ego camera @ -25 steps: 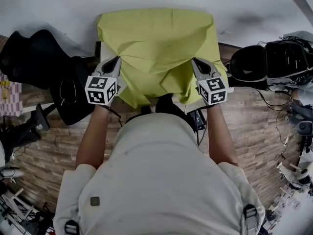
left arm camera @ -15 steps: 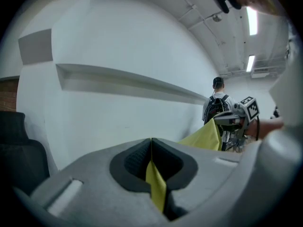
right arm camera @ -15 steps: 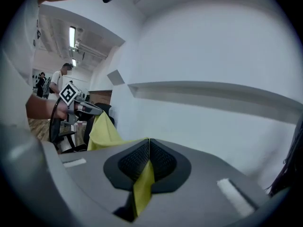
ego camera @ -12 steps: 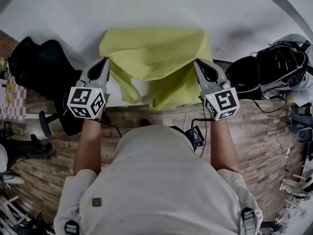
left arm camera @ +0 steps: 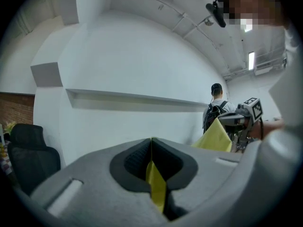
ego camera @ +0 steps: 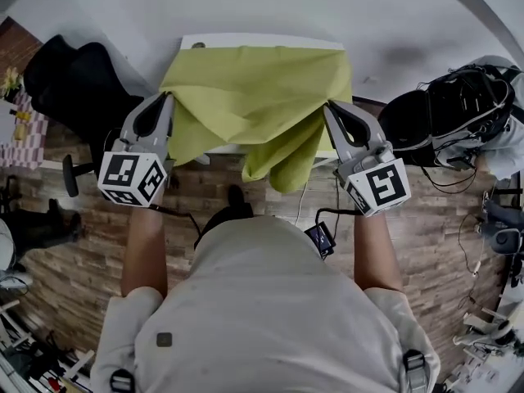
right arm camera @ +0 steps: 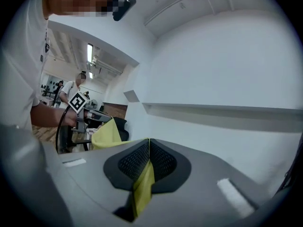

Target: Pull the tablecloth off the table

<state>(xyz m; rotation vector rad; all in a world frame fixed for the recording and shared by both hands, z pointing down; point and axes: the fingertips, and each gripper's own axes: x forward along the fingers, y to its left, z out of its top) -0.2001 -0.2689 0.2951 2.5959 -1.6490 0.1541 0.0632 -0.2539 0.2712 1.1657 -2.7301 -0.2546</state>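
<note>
The table (ego camera: 262, 39) sits at twelve o'clock in the head view, with a bare white strip showing along its far edge. The yellow-green tablecloth (ego camera: 254, 84) covers most of the rest, and a fold droops past the near edge at six o'clock. The left gripper (ego camera: 168, 98) at the cloth's nine o'clock and the right gripper (ego camera: 329, 105) at its three o'clock each have their jaws pressed together on a pinch of fabric. The pull looks roughly half done — the cloth has yet to come clear of the table.
</note>
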